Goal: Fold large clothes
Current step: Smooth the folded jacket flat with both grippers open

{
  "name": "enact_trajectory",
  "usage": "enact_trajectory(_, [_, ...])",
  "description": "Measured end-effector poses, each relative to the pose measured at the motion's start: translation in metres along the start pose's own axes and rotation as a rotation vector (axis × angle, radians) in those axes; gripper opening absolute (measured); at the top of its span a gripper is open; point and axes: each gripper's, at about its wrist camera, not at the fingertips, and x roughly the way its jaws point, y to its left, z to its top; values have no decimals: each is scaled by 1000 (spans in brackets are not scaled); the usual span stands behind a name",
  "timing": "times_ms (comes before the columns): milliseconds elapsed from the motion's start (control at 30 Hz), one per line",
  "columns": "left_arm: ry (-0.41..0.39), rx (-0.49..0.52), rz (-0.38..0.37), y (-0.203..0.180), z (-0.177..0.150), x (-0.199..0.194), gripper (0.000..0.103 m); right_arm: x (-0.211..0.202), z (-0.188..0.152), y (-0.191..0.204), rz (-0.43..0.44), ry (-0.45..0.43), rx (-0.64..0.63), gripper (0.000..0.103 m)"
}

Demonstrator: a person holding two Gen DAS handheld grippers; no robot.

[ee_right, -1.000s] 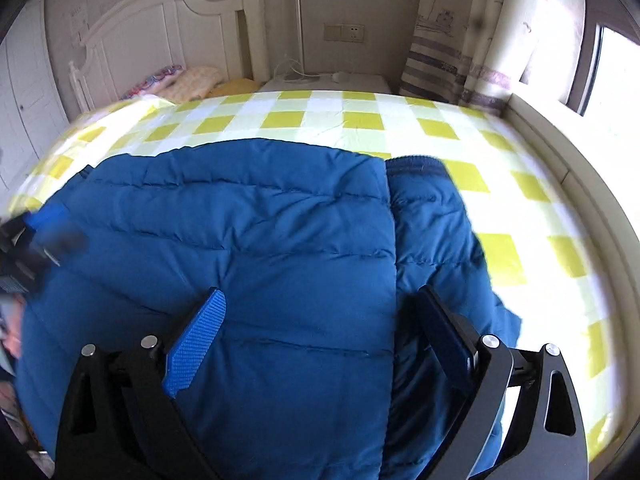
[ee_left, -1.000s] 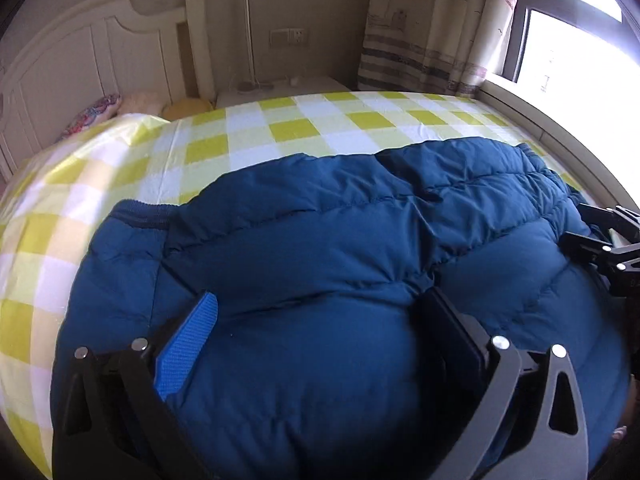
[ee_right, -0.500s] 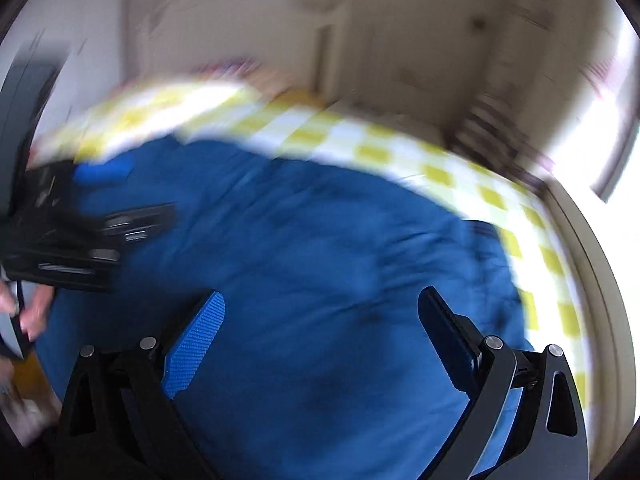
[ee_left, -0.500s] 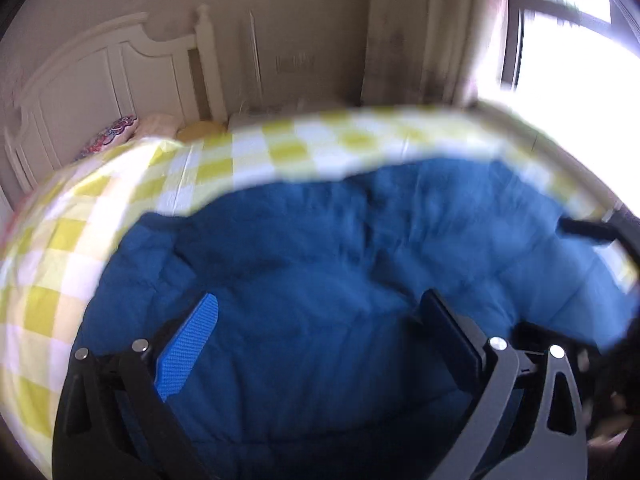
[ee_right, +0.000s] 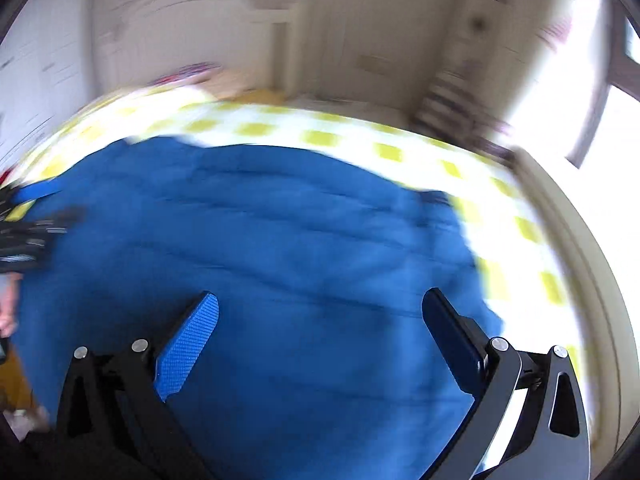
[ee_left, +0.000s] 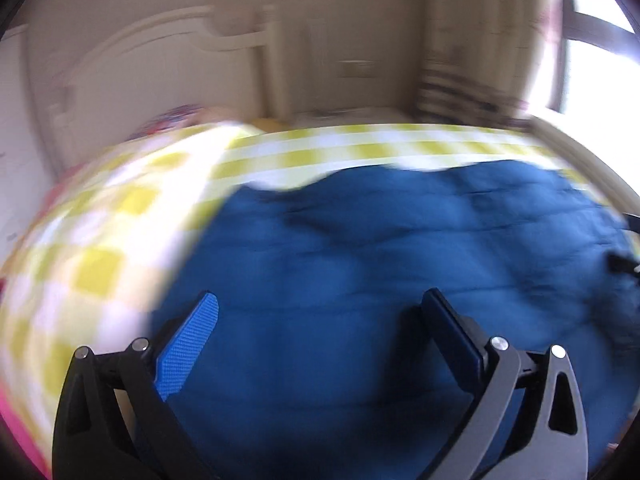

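A large blue padded jacket (ee_left: 380,264) lies folded on a bed with a yellow-and-white checked sheet (ee_left: 100,248); it also shows in the right wrist view (ee_right: 280,248). My left gripper (ee_left: 320,312) is open and empty above the jacket's near part. My right gripper (ee_right: 320,312) is open and empty above the jacket too. The left gripper also shows at the left edge of the right wrist view (ee_right: 28,216), and a dark part of the right gripper (ee_left: 620,264) at the right edge of the left wrist view. Both views are blurred by motion.
A white headboard (ee_left: 160,60) stands at the far end of the bed, with pillows (ee_right: 188,72) below it. A curtain (ee_left: 472,40) and a bright window (ee_left: 600,60) are on the right. A ledge (ee_right: 568,240) runs along the bed's right side.
Both grippers have pulled back and tilted up off the jacket, so more of the wall and headboard shows. The views went from sharp to blurred. The jacket has stayed in place.
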Motion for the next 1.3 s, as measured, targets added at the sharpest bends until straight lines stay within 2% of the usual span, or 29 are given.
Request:
enact_trajectory(33, [15,-18,-1,11,-3,7,101,7,-4,-13,47,14,54,97])
enact_trajectory(67, [23,-69,-71,24,-6,12,101,13,-8,-23,103,21,111,98])
enact_trajectory(100, [25,-90,-86,28,-6,12,101,15,-9,-27,124,21,136,98])
enact_trajectory(233, [21,-26,-10,15,-4,13,101,15,-7,-16,54,16,75,98])
enact_trajectory(367, [24,-53,-42,22,-5,13,101,16,-10,-20,88,17,100,98])
enact_trajectory(600, [23,-53,-42,20,-6,13,101,19,-8,-21,96,19,103,98])
enact_trajectory(700, [24,-55,-27,19,-6,10,101,12,-7,-14,35,3,93,98])
enact_trajectory(733, [24,-62,-12,17,-6,3,100,1,-8,-4,-2,-26,68,98])
enact_trajectory(767, [13,-68,-30,13,-6,-6,100,-8,-9,6,11,-49,43,98])
enact_trajectory(867, [-44,-19,-106,-14,-7,-41,100,-36,-16,48,121,-105,-58,98])
enact_trajectory(933, [-62,55,-145,-40,-10,-55,101,-48,-25,88,174,-119,-196,98])
enact_trajectory(1000, [-9,153,-161,-70,-18,-49,101,-45,-36,120,185,-91,-321,98])
enact_trajectory(1033, [26,185,-144,-81,-25,-40,101,-37,-44,131,154,-76,-358,98])
enact_trajectory(1067, [23,183,-133,-83,-32,-30,101,-29,-48,133,137,-75,-367,98])
enact_trajectory(1167, [8,168,-194,-75,-36,-28,101,-25,-45,116,221,-62,-314,98])
enact_trajectory(1233, [11,166,-200,-68,-36,-32,101,-29,-43,107,201,-62,-322,98])
enact_trajectory(1300, [-7,115,-188,-50,-35,-40,101,-36,-44,91,169,-72,-297,98])
